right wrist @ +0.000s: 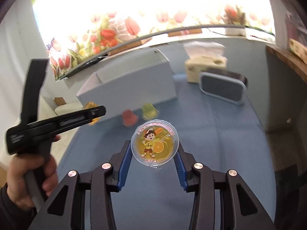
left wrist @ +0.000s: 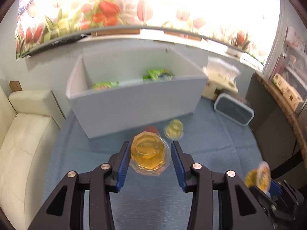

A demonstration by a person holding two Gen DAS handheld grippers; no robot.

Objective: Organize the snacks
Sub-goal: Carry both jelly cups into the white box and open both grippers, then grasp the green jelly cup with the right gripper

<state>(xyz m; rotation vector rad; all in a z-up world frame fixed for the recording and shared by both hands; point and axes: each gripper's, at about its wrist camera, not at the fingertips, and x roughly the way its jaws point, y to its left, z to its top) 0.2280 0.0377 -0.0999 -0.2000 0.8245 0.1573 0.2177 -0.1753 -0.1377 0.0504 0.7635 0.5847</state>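
Observation:
My left gripper is shut on an orange jelly cup, held bottom-up above the blue cloth. My right gripper is shut on a second orange jelly cup, its cartoon lid facing the camera; this cup also shows in the left wrist view. A red jelly cup and a green-yellow jelly cup lie on the cloth in front of the white box. Green snack packets lie inside the box. The left gripper also shows in the right wrist view, at the left near the box.
A tissue box and a dark-lidded container stand at the back right. A cream sofa is at the left. A dark cabinet stands at the right. A floral curtain hangs behind.

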